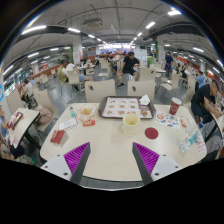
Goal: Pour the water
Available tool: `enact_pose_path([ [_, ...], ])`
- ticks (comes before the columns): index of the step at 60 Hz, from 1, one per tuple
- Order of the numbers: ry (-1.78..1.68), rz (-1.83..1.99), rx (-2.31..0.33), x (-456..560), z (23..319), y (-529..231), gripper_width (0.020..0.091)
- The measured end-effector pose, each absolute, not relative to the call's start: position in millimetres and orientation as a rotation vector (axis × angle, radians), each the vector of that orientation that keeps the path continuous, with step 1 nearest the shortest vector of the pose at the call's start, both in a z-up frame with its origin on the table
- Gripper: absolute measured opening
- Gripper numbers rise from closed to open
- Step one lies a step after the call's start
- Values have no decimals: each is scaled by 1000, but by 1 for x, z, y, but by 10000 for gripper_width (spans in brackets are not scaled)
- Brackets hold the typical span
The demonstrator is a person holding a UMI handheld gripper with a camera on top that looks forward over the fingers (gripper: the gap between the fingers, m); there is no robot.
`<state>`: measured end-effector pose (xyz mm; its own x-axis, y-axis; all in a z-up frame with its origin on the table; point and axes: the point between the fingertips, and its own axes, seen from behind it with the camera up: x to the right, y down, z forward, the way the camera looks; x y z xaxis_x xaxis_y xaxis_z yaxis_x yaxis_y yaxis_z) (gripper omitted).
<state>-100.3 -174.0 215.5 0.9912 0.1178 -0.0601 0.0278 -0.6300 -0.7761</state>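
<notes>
gripper (pixel 110 160) spread wide, holding nothing — yellow cup (pixel 131 123) (on the table (pixel 105 140)) stands beyond its fingers.

A pale bench (pixel 110 150) carries a tray (pixel 126 106) of small dishes at its far side. On its left part lie a red packet (pixel 58 136) and a red-and-white wrapper (pixel 88 122). A red lid (pixel 151 132) lies on its right part. An empty chair (pixel 100 89) stands behind the bench. Beyond it a canteen hall holds more tables and seated people (pixel 128 64). Long strip lights (pixel 37 28) cross the ceiling.
</notes>
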Motion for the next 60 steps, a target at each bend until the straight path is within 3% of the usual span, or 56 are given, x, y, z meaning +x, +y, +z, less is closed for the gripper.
enact_pose_path([
  [17,-57,91,-2259,13,183,-169,855],
  [36,30,28,-2310,192,109,-189,859],
  [44,74,-29,-2262,263,87,-170,854],
  [60,59,-70,-2141,327,72,-91,853],
])
